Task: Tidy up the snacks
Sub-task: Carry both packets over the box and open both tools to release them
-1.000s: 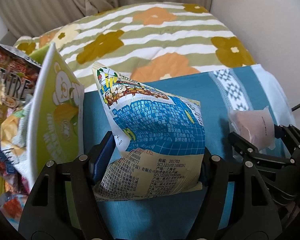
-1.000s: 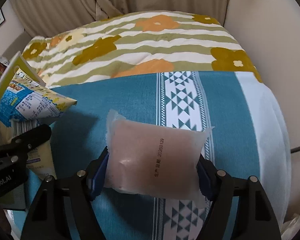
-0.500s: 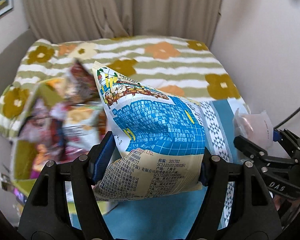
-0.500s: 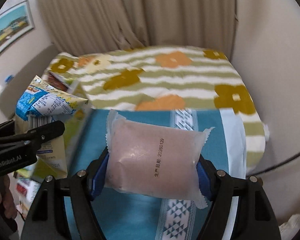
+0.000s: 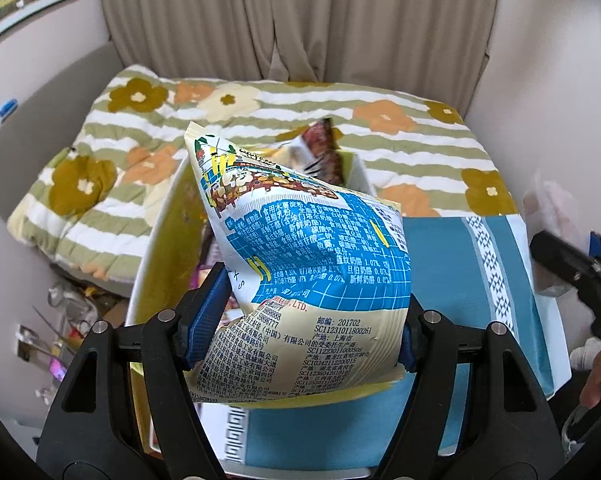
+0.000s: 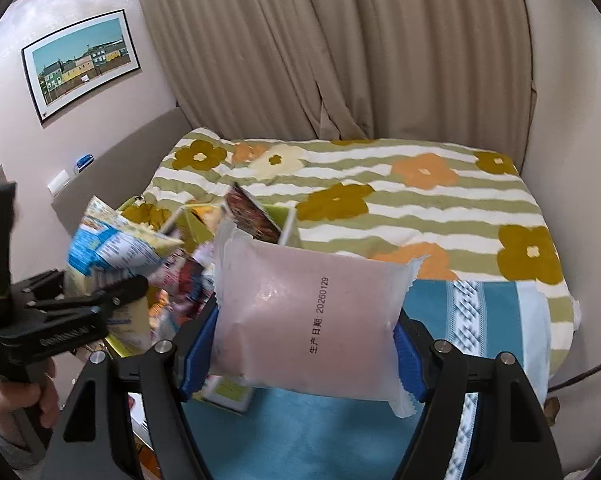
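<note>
My left gripper [image 5: 304, 324] is shut on a blue, white and yellow snack bag [image 5: 312, 280], lifted over a green-lined white box [image 5: 156, 236] that holds several snack packs. A dark red pack [image 5: 324, 152] sticks up at the box's far end. My right gripper [image 6: 304, 340] is shut on a frosted pink pouch [image 6: 300, 316] with a printed date, held above the teal cloth [image 6: 308, 432]. In the right wrist view the left gripper [image 6: 100, 300] and its blue bag [image 6: 112, 248] hang at the left, over the box [image 6: 290, 224]. The pouch [image 5: 552, 204] shows blurred at the left view's right edge.
The box stands on the teal cloth [image 5: 440, 264] at the near end of a bed with a striped flower quilt [image 5: 260, 108]. Curtains [image 6: 340, 52] hang behind, walls close both sides, and a framed picture [image 6: 80, 60] is on the left wall. Floor clutter [image 5: 60, 320] lies left of the bed.
Both grippers have risen with their loads still held. The views have pulled back and swung left, so the snack box now lies under and behind the blue bag, and the curtains show.
</note>
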`<state>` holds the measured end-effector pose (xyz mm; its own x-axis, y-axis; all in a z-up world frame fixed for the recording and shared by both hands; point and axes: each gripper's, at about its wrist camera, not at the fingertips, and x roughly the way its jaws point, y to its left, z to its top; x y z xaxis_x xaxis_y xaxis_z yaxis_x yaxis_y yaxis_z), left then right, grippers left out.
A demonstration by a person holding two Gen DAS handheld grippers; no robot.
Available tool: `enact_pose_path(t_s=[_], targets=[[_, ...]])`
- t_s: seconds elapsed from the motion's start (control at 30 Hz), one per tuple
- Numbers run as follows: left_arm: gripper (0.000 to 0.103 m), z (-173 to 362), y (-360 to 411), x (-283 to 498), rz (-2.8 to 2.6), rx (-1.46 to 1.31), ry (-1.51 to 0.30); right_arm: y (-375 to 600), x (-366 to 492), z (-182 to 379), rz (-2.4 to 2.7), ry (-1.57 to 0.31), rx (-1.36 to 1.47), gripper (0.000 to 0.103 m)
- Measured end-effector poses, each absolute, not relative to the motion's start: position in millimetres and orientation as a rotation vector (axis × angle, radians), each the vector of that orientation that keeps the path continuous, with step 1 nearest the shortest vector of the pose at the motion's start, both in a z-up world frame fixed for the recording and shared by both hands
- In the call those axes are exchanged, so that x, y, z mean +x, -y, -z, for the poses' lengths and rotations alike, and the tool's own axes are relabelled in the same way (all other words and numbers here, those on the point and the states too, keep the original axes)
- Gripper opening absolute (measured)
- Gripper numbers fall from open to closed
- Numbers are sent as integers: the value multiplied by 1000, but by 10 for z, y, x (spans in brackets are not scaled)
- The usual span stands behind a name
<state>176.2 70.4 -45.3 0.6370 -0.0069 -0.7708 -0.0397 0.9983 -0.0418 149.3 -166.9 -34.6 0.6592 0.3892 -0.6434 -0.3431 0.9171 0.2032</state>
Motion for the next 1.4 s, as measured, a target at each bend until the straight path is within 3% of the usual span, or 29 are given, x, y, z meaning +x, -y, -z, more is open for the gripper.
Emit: enact_pose_path(t_s=[0.2, 0.23, 0.27, 0.3, 0.5, 1.03, 1.17, 1.4], targets=[[68, 731, -1151, 1914, 23, -68, -921, 1128, 1596, 338, -411, -764, 63, 71], [73, 784, -1212, 1946, 30, -68, -927, 1044, 1621, 359, -409, -773, 63, 71], [92, 852, -1264, 1989, 42, -66, -941, 969, 1647, 385, -404, -782, 61, 71], [103, 919, -1313, 2023, 40, -56, -959, 917, 1665, 407, -398, -789, 59, 71], [102, 1135, -1598, 2021, 102, -68, -1006, 646, 1747, 601, -364, -850, 52, 71], [102, 915, -1972, 1786, 180, -39, -941, 185, 1912, 710, -305, -919, 58, 74], [102, 980, -1999, 1706, 160, -44, -951, 167, 1892, 756, -305, -878, 74, 102], [102, 993, -1913, 1515, 109, -38, -959, 250, 1754, 861, -321, -892, 81, 102]])
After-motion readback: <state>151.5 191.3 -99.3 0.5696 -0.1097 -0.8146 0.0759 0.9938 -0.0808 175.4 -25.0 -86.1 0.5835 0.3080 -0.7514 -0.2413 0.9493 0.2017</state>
